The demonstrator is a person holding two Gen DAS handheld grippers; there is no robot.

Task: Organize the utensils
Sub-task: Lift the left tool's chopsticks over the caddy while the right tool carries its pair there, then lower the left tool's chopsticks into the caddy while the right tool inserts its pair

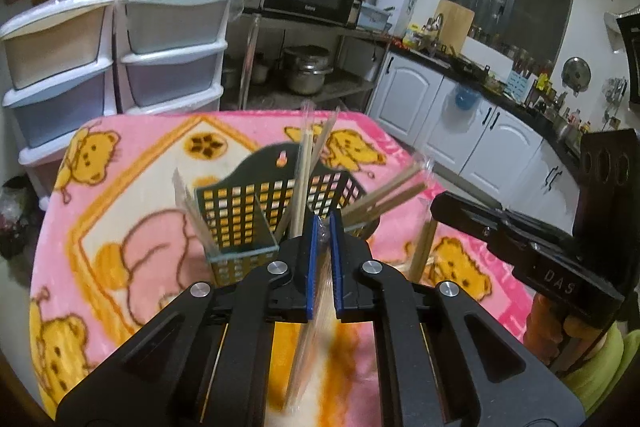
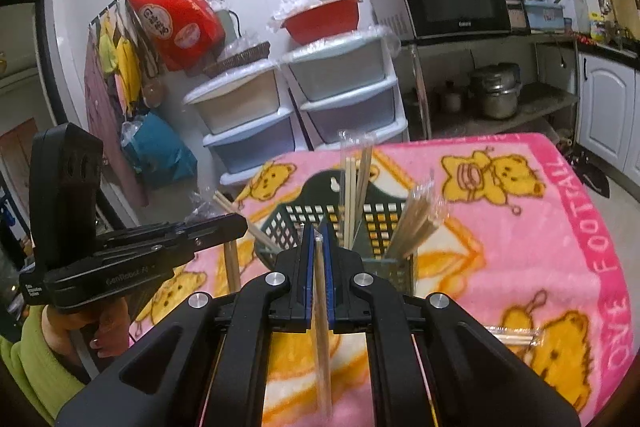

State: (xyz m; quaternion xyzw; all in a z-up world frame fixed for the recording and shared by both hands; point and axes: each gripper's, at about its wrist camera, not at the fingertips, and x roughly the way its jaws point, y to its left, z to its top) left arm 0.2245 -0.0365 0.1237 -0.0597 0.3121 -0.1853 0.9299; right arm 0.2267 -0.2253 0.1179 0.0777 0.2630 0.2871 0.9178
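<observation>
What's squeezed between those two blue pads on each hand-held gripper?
Wrapped chopsticks. In the left wrist view the left hand-held gripper pinches one packet; in the right wrist view the right hand-held gripper pinches another.

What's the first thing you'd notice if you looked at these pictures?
Probably the bright pink blanket with yellow cartoon bears spread over the table. In its middle stands a dark green plastic lattice basket with plastic-wrapped wooden chopsticks sticking up. Close up, the left tool and right tool are each shut on another wrapped pair.
</observation>
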